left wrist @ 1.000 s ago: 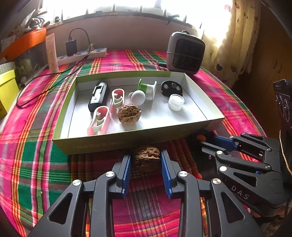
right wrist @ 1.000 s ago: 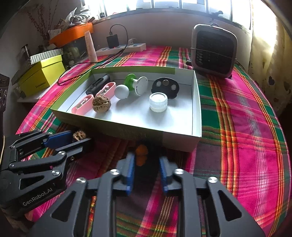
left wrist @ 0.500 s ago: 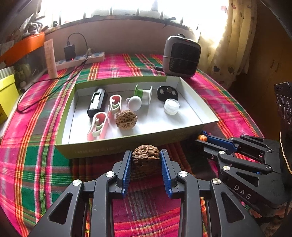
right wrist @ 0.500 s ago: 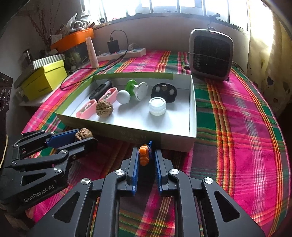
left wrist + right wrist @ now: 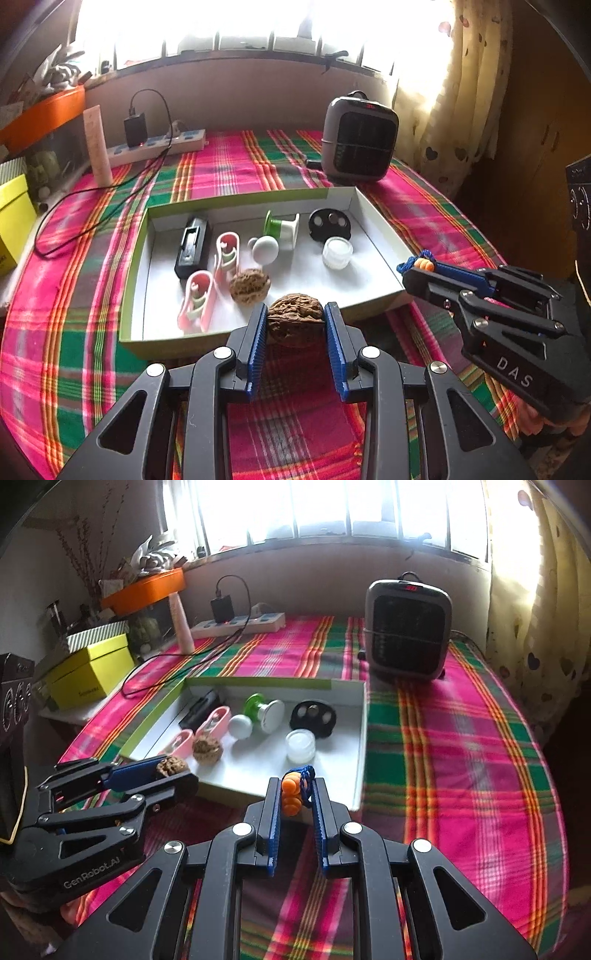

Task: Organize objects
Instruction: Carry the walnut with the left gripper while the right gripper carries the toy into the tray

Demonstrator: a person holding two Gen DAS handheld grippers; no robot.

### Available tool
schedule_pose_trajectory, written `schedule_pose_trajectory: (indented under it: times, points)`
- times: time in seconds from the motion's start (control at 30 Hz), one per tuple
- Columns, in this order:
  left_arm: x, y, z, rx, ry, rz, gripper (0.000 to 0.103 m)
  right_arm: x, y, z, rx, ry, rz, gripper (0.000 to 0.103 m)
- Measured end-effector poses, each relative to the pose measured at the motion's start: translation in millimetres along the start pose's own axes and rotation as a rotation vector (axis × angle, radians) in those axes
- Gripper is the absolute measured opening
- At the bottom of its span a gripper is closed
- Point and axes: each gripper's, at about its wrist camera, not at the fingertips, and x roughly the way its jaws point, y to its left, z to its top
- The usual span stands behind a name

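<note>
Shallow green-rimmed cardboard tray (image 5: 136, 258) sitting on the plaid tablecloth (image 5: 229, 166), grey box-shaped fan heater (image 5: 358, 142) standing behind it, wrinkled brown walnut (image 5: 249, 285) lying inside beside two pink plastic clips (image 5: 195, 301), white power strip (image 5: 157, 146) lying far back left.

A plaid of hot pink, green, orange and yellow stripes is seen across the desk (image 5: 236, 166). The tray (image 5: 373, 218) is shown white inside, lime green along its rim. Within it, two pale pink cases (image 5: 207, 284) are picked out beside a white ball (image 5: 265, 249), a green-and-white spool (image 5: 282, 229), a black slotted block (image 5: 192, 247), a black perforated disc (image 5: 328, 225) and a translucent white jar (image 5: 337, 252). A brown, wrinkled walnut (image 5: 249, 286) is noted there; a darker brown walnut in grip (image 5: 294, 323) is framed by blue ribbed pads on the black left claw (image 5: 295, 328). Orange beads on blue cord (image 5: 294, 792) are shown in the black right claw (image 5: 295, 797). The heater (image 5: 408, 627) is grey with a dark grille.
</note>
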Motion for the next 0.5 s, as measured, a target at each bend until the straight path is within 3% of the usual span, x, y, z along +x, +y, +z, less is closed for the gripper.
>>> schedule_pose_trajectory:
  times: [0.5]
  points:
    - [33,4,26,-0.004,0.025,-0.013,0.029,37,-14,22,-0.026,0.041,-0.026,0.017]
